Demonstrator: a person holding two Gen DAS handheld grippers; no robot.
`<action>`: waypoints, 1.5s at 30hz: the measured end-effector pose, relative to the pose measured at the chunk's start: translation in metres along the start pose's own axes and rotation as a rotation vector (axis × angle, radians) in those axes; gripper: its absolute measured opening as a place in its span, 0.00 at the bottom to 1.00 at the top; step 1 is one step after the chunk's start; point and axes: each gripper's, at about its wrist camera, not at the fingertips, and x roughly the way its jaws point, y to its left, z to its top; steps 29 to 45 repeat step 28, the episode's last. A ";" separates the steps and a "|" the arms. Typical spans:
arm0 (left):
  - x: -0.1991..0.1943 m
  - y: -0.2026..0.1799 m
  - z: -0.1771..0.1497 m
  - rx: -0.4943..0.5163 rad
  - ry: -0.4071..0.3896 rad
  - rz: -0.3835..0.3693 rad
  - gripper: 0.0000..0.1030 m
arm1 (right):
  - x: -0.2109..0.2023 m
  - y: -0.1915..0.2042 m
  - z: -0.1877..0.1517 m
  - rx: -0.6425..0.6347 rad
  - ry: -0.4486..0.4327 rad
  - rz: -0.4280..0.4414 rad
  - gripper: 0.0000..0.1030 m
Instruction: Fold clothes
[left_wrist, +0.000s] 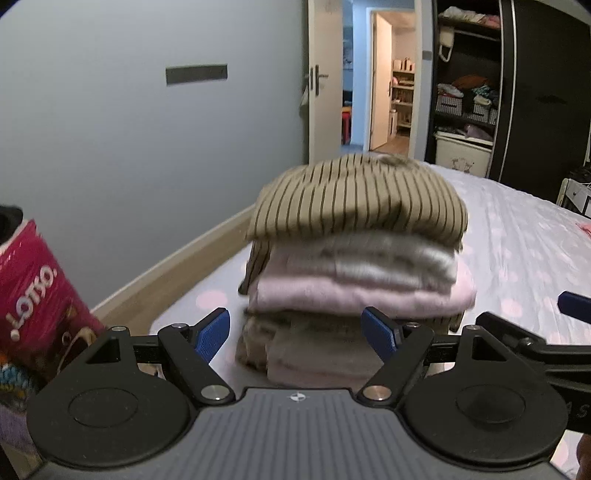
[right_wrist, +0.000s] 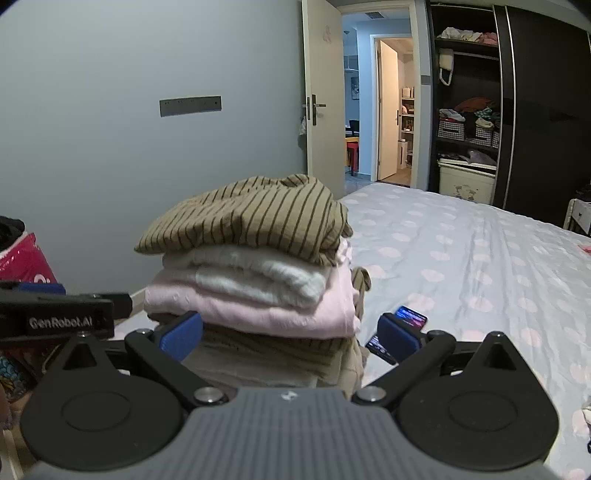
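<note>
- The stack of folded clothes (right_wrist: 255, 280) stands on the bed (right_wrist: 461, 258), near its left edge and close to the grey wall. On top lies a brown striped garment (right_wrist: 251, 218), below it a white one (right_wrist: 258, 273), then a pink one (right_wrist: 266, 310), and a beige piece at the bottom.
- The left gripper (left_wrist: 295, 332) is open and holds nothing; the bottom of the stack sits just in front of its blue pads, and I cannot tell whether they touch it.
- The right gripper (right_wrist: 291, 332) is also wide open and empty, its jaws standing on both sides of the lowest layers.
- Risk, in my judgement: the stack is tall and the striped top piece hangs over one side. A push from either gripper could make it slide or fall toward the gap beside the wall.
- A phone (right_wrist: 399, 332) with a lit screen lies on the sheet just beside the right pad; a careless closing could knock it.
- Readable writing: "LOTSO." on the pink bag (left_wrist: 37, 295) at the left, and "GenRobot.AI" on the side of the left gripper in the right view.
</note>
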 end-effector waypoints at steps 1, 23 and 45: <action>-0.001 0.001 -0.004 -0.007 0.004 0.001 0.76 | -0.002 0.001 -0.002 -0.001 0.001 -0.003 0.99; -0.017 0.003 -0.019 0.001 -0.008 0.033 0.76 | -0.004 0.010 -0.004 0.010 0.001 0.002 0.99; -0.017 0.002 -0.019 0.003 -0.006 0.035 0.76 | -0.004 0.010 -0.003 0.012 0.001 -0.004 0.99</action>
